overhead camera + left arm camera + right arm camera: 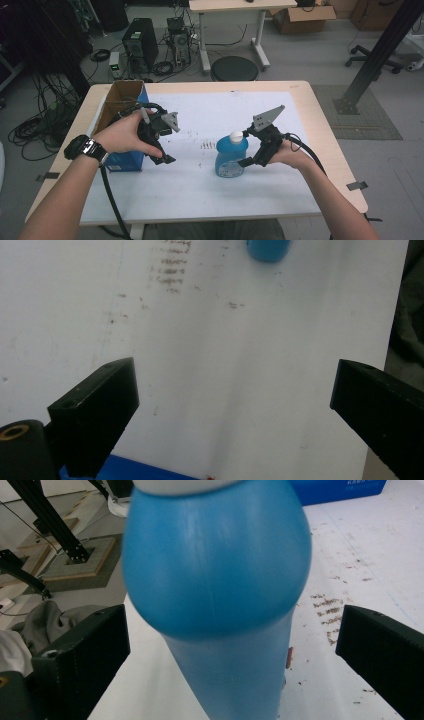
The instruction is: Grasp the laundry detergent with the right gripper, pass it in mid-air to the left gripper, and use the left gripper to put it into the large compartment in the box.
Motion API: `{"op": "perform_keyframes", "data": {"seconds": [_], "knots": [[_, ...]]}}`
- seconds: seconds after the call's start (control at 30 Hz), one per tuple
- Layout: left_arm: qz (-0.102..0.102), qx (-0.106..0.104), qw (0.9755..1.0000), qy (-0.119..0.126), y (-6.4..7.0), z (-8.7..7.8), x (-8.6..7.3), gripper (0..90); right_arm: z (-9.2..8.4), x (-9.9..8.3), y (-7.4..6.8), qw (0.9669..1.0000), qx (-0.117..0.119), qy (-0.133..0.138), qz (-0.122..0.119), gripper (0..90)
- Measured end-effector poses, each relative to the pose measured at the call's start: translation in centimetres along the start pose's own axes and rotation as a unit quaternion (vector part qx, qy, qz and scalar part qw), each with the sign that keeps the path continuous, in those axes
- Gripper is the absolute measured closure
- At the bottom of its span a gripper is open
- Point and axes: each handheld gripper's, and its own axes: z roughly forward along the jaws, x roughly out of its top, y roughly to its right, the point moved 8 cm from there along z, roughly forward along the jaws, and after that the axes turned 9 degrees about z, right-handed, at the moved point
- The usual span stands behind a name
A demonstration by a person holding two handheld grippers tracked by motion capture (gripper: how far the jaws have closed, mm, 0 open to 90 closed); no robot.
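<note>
The right gripper point(248, 148), jaws spread around the blue plastic bottle point(231, 156), may knock it over if it closes off-centre.

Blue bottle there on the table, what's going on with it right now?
The right gripper is at the upright blue bottle, jaws open on either side of its body, not yet closed. The left gripper hovers open over the white mat, beside the blue-sided cardboard box.
</note>
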Motion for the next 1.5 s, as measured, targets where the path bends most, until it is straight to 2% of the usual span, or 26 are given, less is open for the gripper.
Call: {"op": "perform_keyframes", "data": {"seconds": [0.63,0.87,1.07,1.33,1.5], "knots": [[0.003,-0.003,1.0,0.003,0.0,-0.3,0.2,5.9,1.3,-0.3,0.4,1.0,0.0,-0.002,0.004,2.0],[0.002,0.0,1.0,0.007,-0.1,-0.4,0.4,5.9,1.4,-0.2,0.2,1.0,0.009,-0.001,-0.005,6.6],[0.003,0.0,1.0,0.006,0.0,-0.4,0.4,5.9,1.9,-0.4,0.1,0.9999,0.006,-0.005,-0.009,8.3],[0.005,0.001,1.0,0.004,0.0,-0.5,0.3,5.9,1.9,-0.2,0.1,0.9997,-0.001,0.007,-0.022,15.9],[0.003,0.001,1.0,0.008,0.0,-0.4,0.4,5.9,2.0,-0.3,0.0,0.9996,-0.001,0.005,-0.027,21.1]]}}
